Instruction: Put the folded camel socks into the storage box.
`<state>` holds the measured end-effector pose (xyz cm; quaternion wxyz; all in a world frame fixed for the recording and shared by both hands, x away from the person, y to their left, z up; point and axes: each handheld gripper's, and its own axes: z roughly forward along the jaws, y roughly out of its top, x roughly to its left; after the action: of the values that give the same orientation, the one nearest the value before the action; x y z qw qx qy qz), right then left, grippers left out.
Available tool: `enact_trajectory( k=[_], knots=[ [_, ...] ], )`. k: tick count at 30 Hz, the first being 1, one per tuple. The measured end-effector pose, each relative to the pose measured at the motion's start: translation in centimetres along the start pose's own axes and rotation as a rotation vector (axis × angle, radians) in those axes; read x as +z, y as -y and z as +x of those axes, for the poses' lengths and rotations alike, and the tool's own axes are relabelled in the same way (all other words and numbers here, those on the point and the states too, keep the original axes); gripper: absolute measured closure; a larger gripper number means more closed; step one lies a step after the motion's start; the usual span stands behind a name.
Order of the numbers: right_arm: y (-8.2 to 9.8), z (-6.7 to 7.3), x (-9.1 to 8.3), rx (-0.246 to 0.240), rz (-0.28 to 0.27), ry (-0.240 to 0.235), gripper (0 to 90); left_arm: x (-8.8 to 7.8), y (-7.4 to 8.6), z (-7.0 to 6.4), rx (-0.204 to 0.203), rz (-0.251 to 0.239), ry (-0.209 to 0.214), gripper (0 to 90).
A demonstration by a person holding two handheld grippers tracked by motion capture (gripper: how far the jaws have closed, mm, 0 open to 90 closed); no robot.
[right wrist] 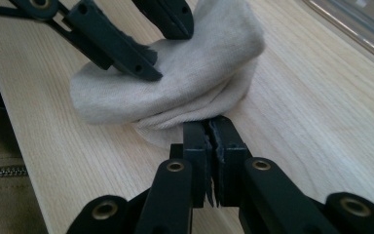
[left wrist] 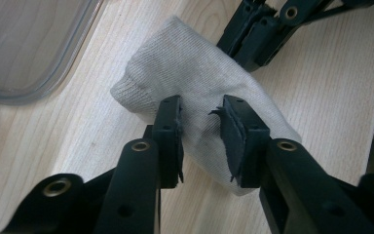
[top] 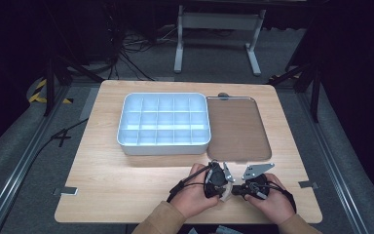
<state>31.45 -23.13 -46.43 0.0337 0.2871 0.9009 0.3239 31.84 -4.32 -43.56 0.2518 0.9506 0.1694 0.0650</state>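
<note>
Right gripper point(right wrist: 213, 127) jaws were pinched onto the folded beige knit sock's point(right wrist: 185, 87) edge; left gripper point(left wrist: 202, 126) jaws straddled it, half-open. Soft, floppy stuff, so grab bunched folds.

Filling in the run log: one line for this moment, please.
left hand-held gripper: open over sock | right hand-held gripper: shut on sock edge | divided bin: empty

Both hands come in at the near edge of the tabletop point(top: 126, 195), close together. The left tongs point(left wrist: 202, 129) stand with jaws parted, straddling a beige cloth point(left wrist: 195, 73). The right tongs point(right wrist: 213, 146) have their jaws pressed together, pinching the cloth's edge. The tips of both tongs almost meet.
</note>
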Motion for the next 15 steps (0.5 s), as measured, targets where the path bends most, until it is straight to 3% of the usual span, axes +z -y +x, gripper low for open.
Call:
enact_trajectory(
  k=[4,9,12,15],
  knots=[
    [0.0,-0.4,-1.1,0.016,-0.029,0.013,85.3,0.1,0.0,0.1,-0.002,-0.004,-0.001,65.4],
    [-0.7,0.1,-2.6,-0.007,-0.14,0.019,85.2,0.0,0.0,0.1,-0.003,-0.001,-0.008,63.9],
    [-1.3,0.9,-2.6,-0.031,-0.216,0.001,83.7,0.0,0.1,0.0,-0.004,-0.005,-0.001,62.0],
    [-1.7,1.1,-2.3,-0.035,-0.248,0.001,82.2,0.0,0.1,0.0,0.0,-0.009,0.004,61.0]
  ],
)
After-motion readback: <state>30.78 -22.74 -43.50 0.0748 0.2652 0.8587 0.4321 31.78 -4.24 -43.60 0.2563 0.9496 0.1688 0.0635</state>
